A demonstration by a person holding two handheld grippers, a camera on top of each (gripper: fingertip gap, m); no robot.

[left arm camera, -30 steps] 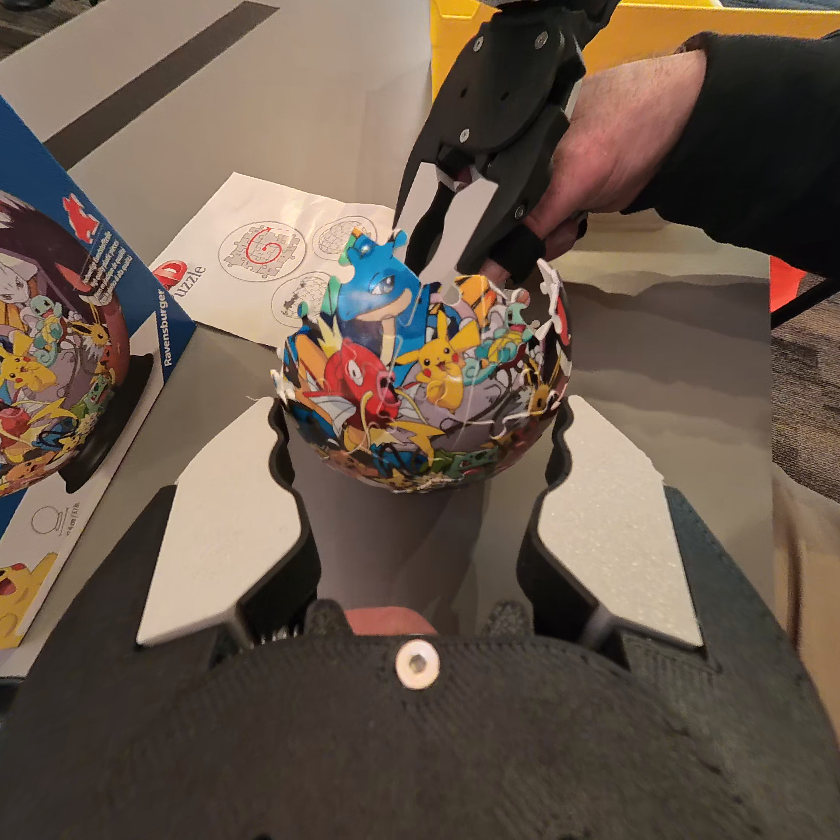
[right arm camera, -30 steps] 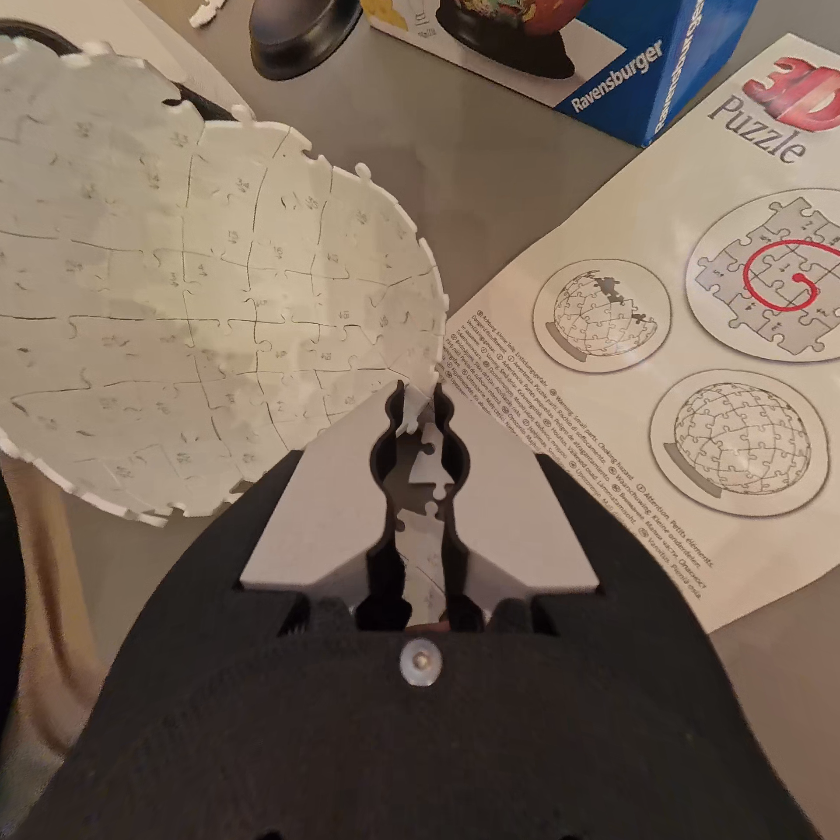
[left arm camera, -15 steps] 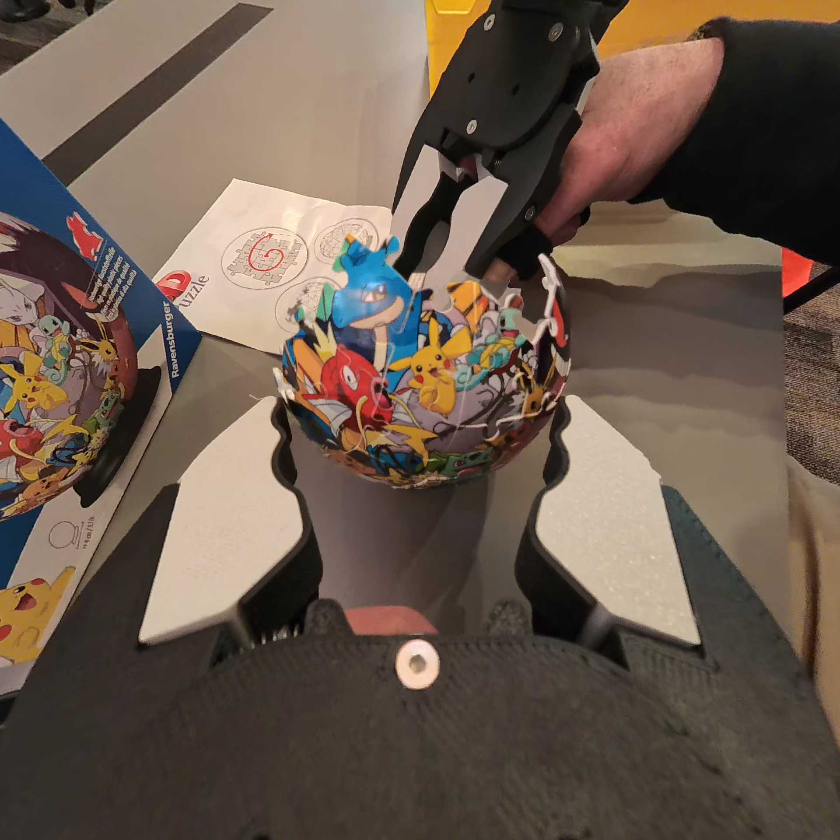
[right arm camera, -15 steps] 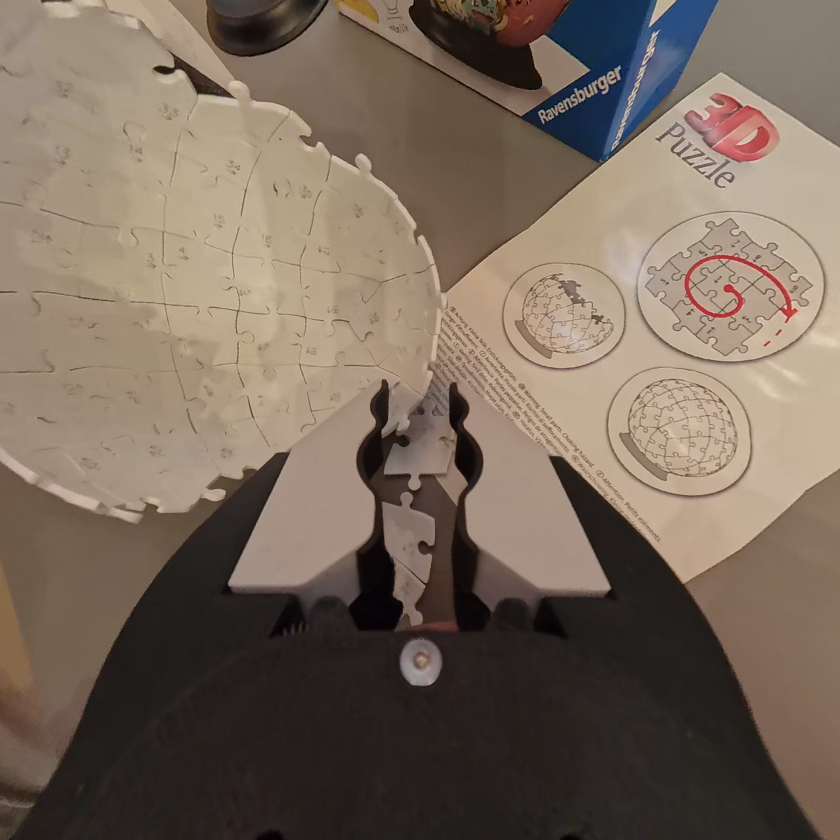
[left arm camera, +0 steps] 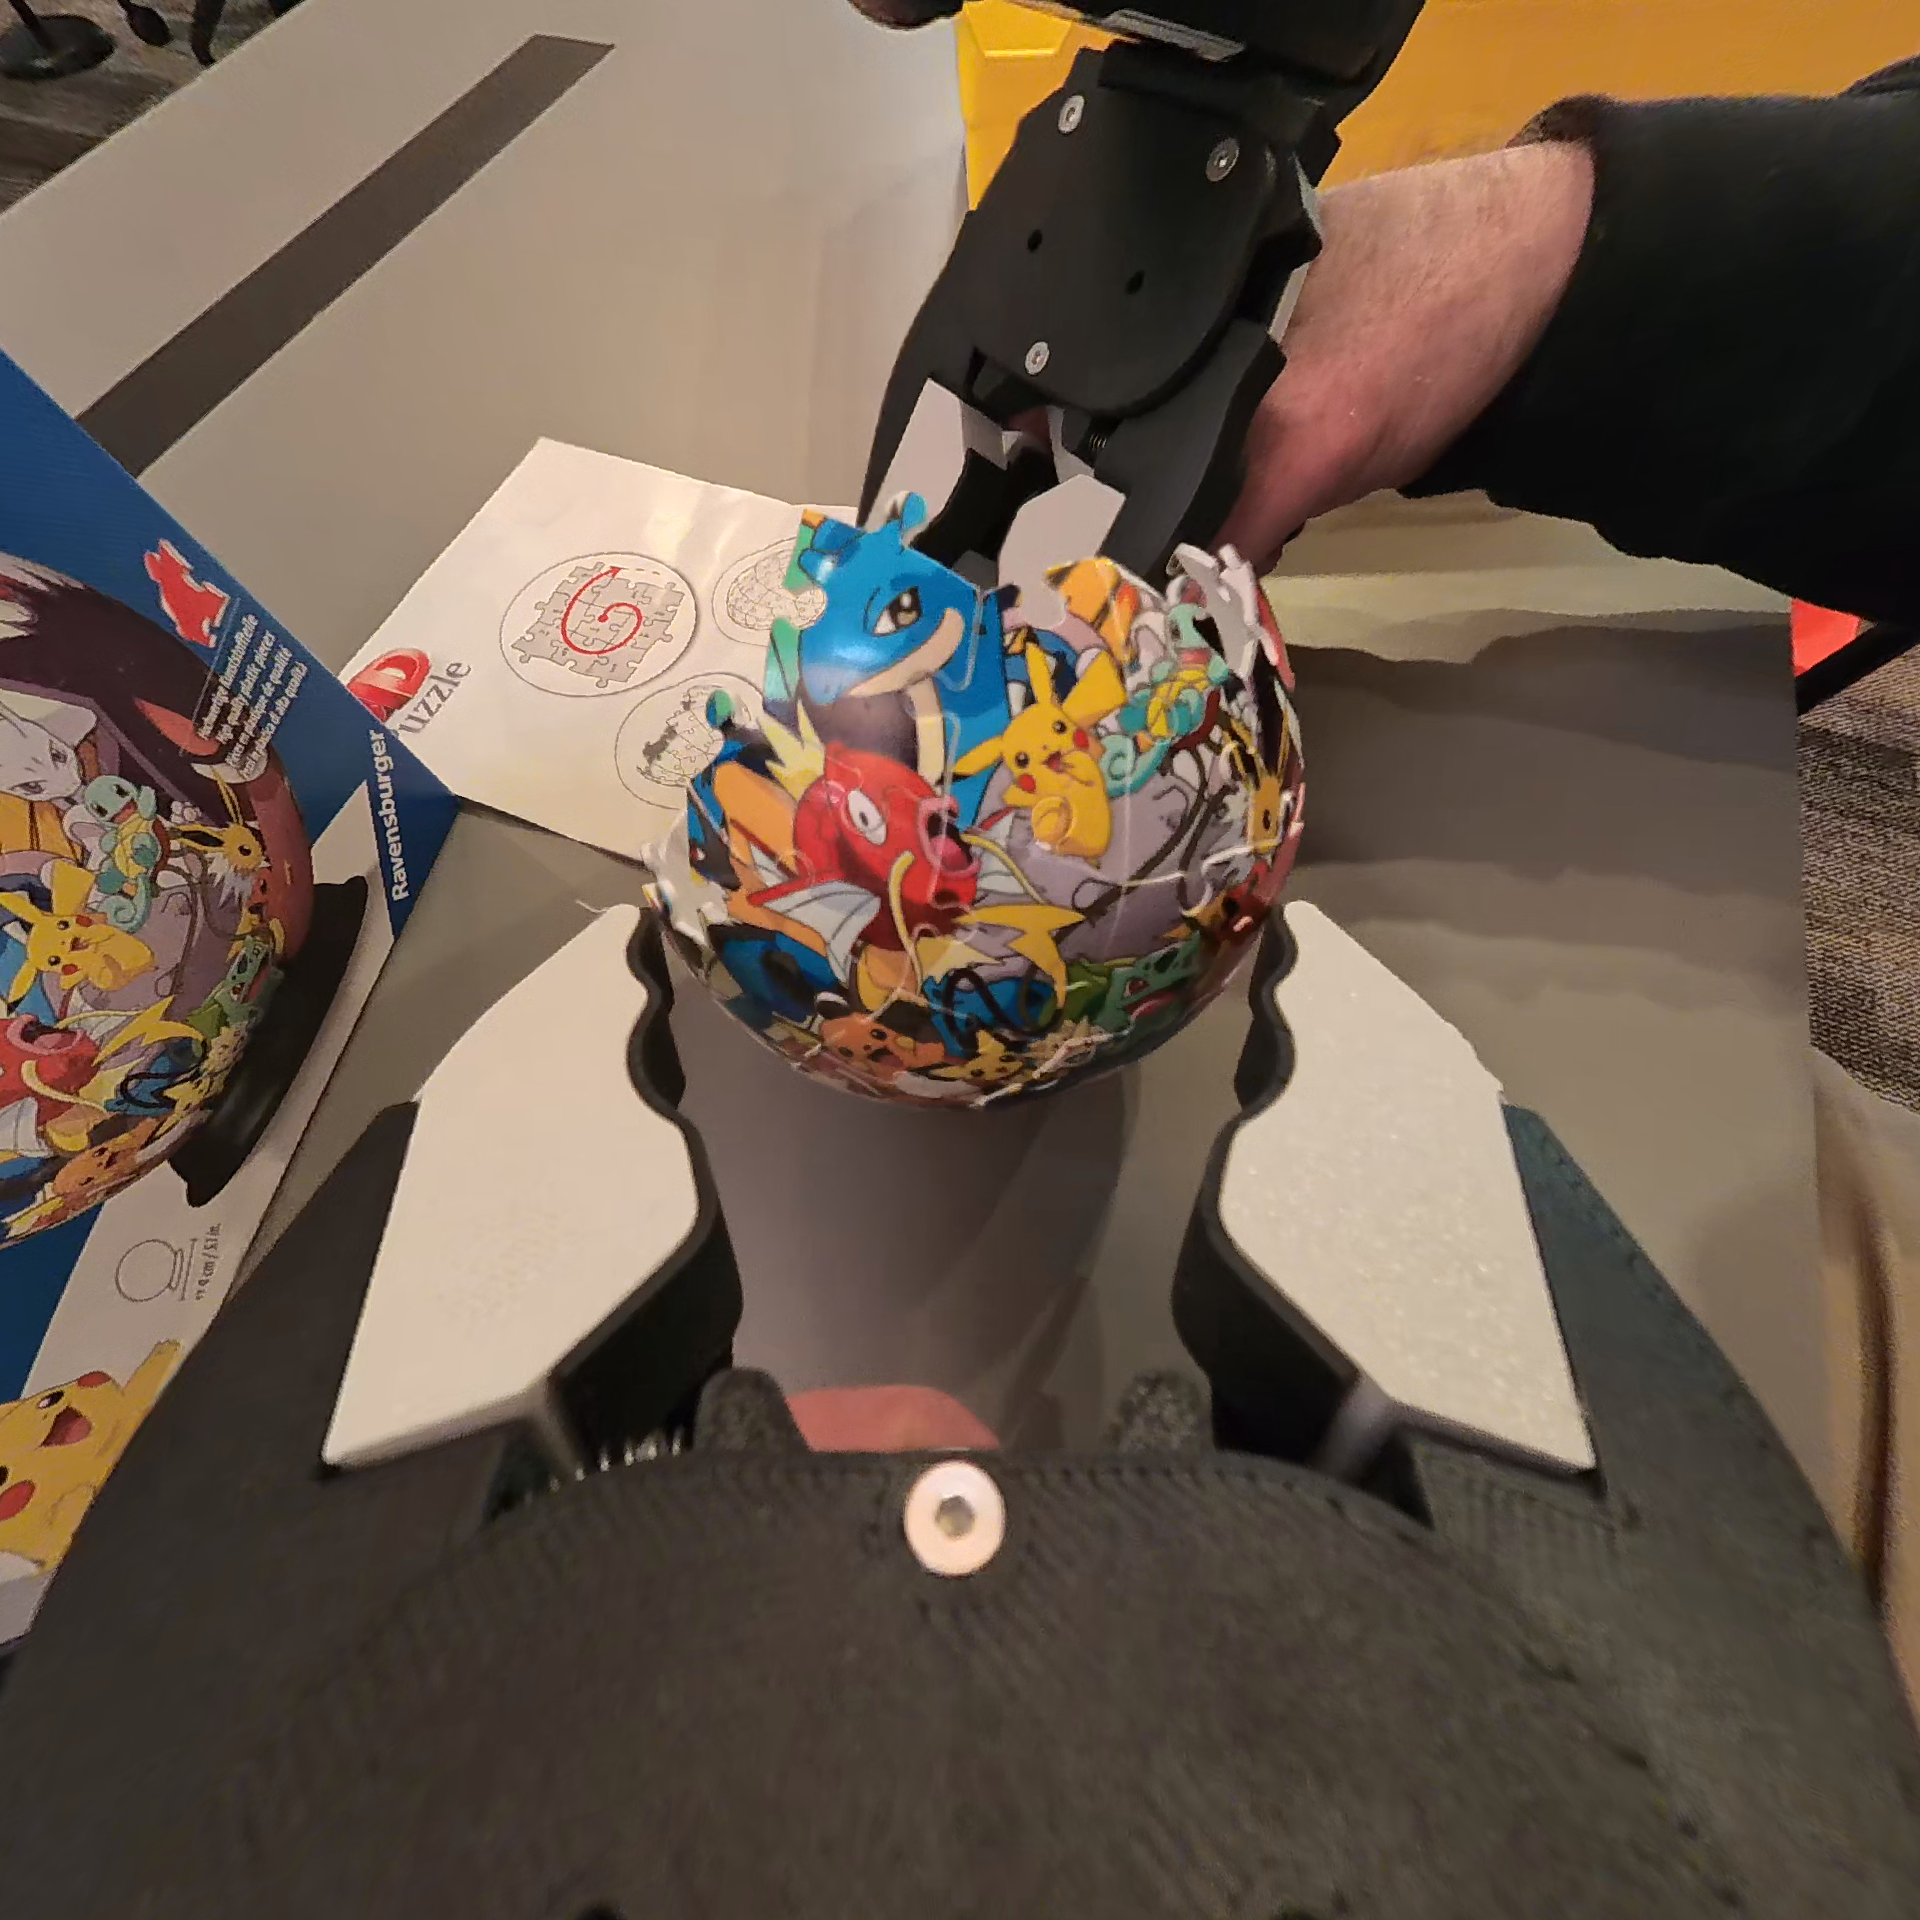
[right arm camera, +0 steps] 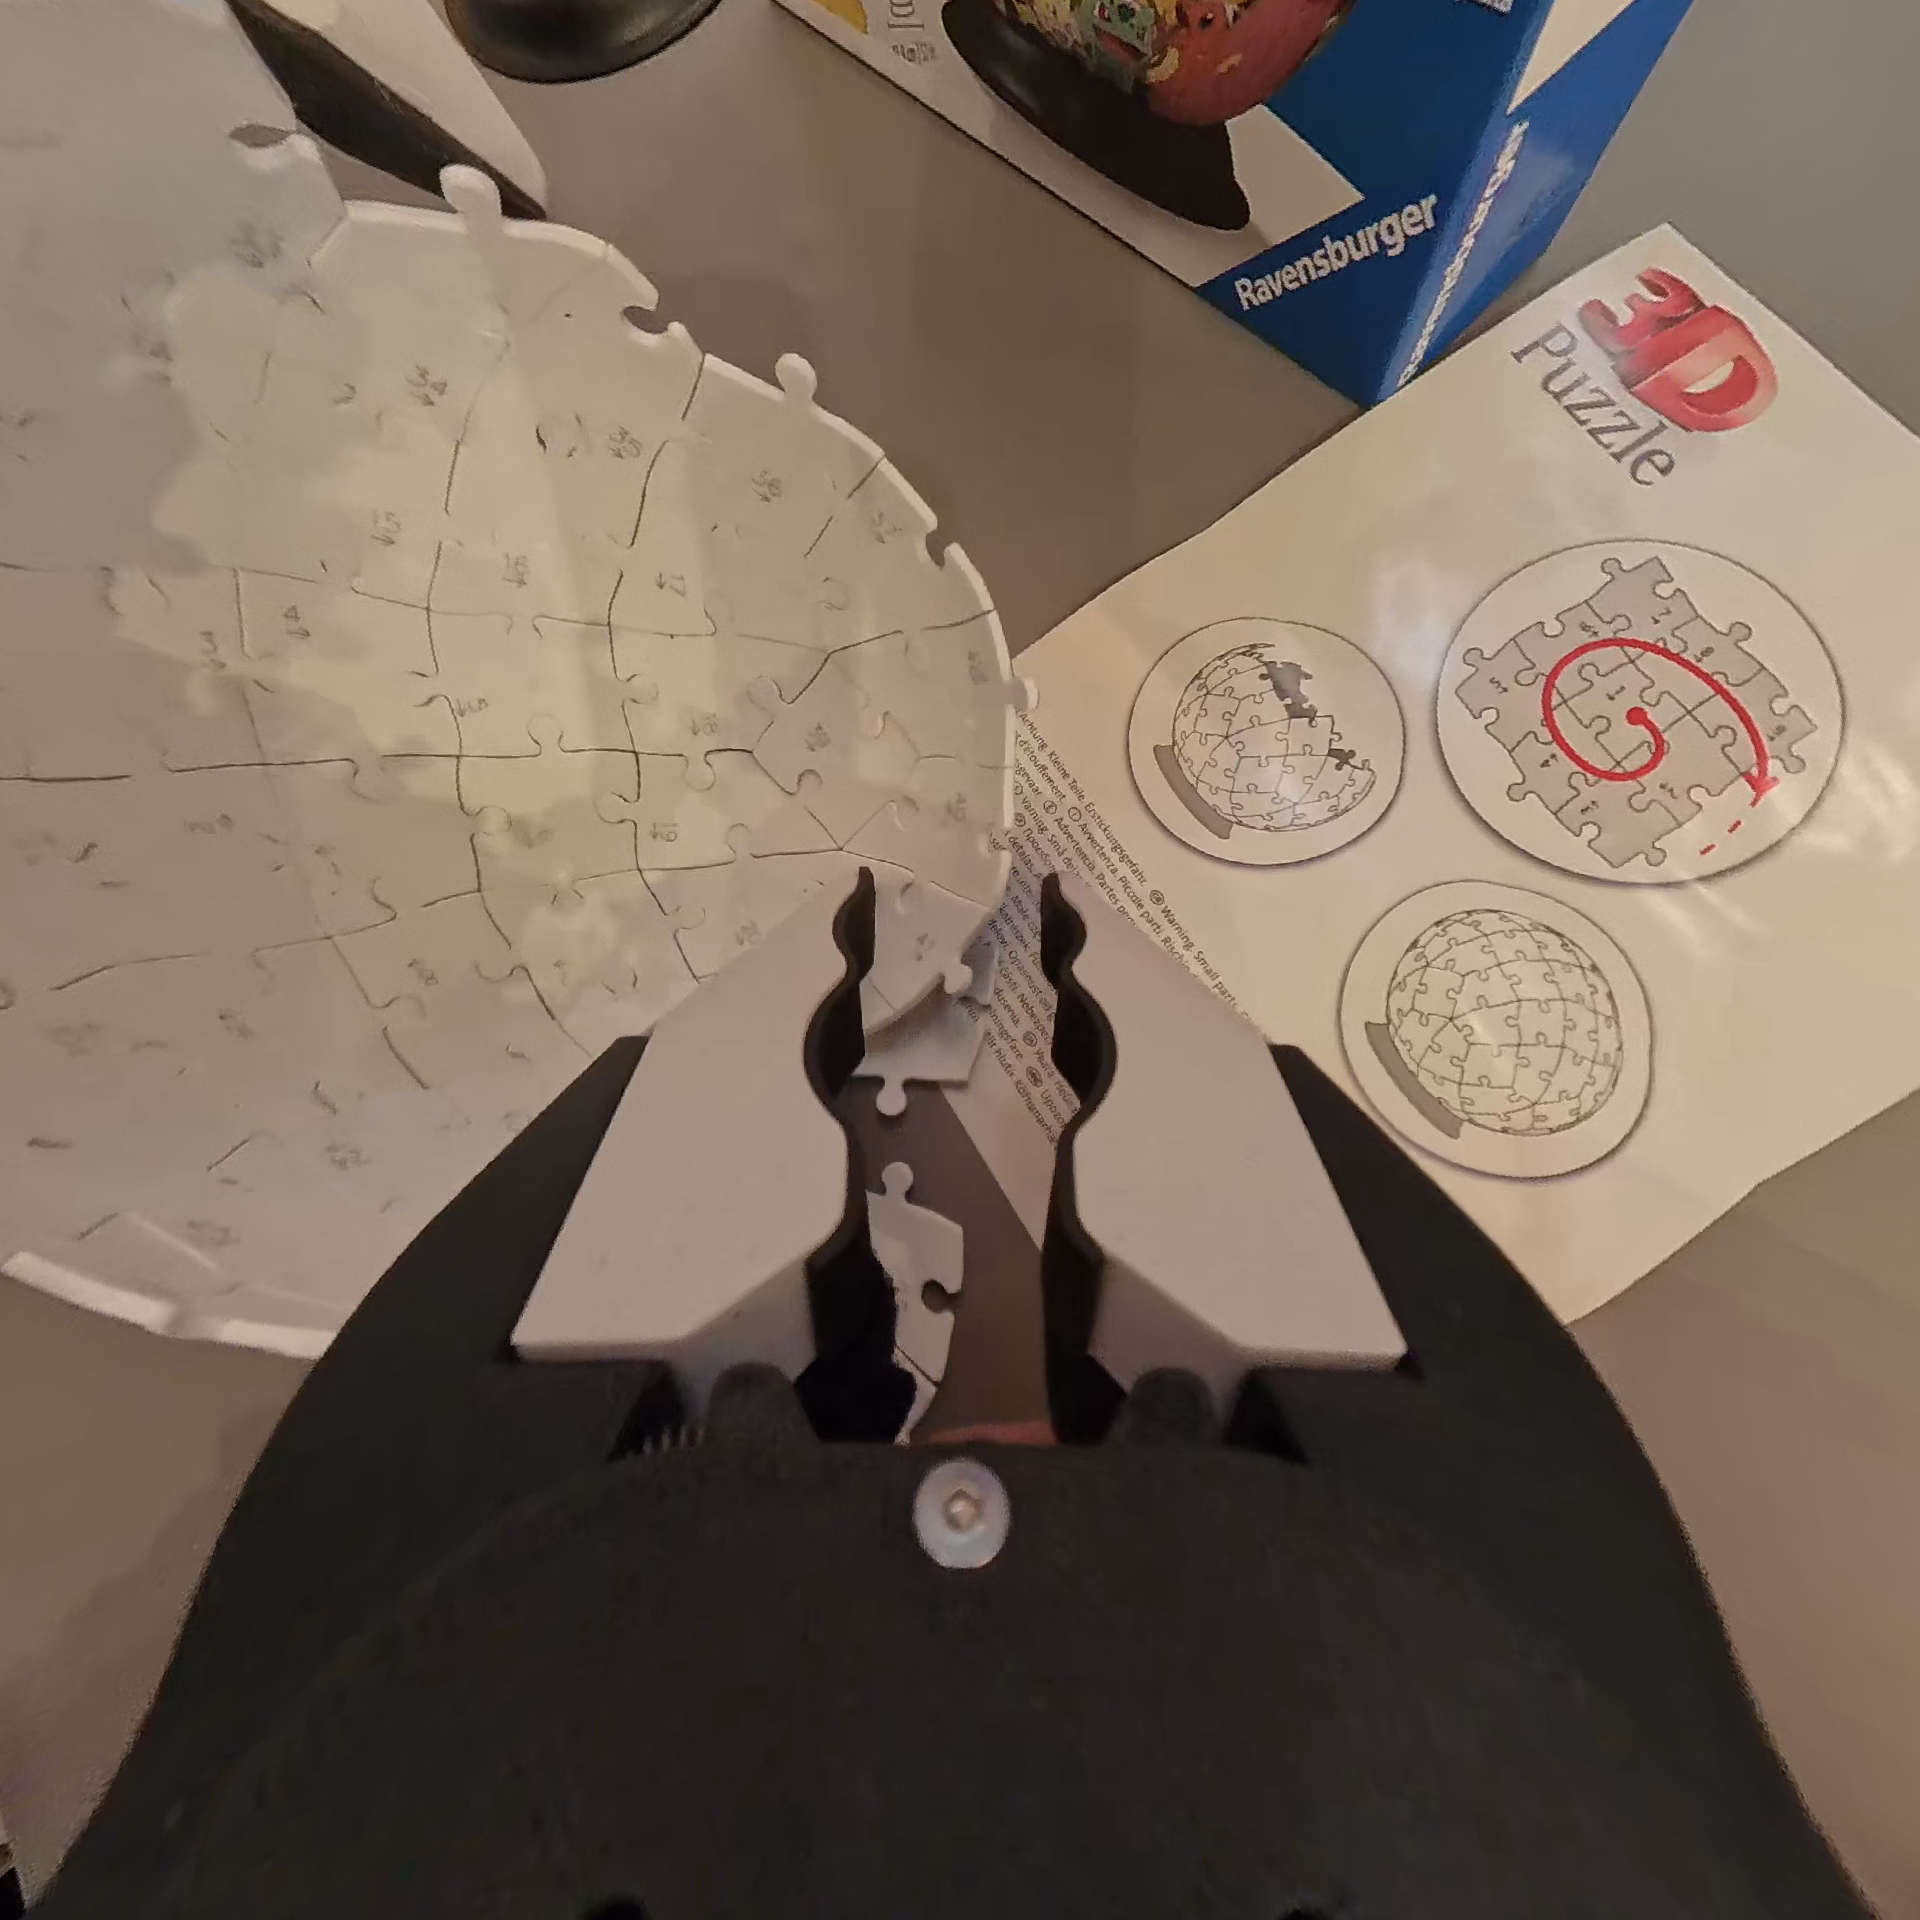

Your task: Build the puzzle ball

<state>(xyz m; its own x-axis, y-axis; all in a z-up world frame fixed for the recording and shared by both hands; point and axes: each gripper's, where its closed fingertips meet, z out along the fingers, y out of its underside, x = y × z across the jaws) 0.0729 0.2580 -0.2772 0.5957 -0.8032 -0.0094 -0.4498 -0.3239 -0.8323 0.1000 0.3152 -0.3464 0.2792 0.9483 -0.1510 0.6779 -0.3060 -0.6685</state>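
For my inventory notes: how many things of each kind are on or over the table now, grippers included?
Grippers: 2, left gripper, right gripper
Half-built puzzle ball: 1
Blue puzzle box: 1
Instruction sheet: 1
Black stand: 1
Total: 6

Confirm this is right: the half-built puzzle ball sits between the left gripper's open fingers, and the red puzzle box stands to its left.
One thing is wrong: the puzzle box is blue, not red, as the left wrist view shows. The rest holds: the half-built puzzle ball sits between the left gripper's open fingers, with the box to its left.
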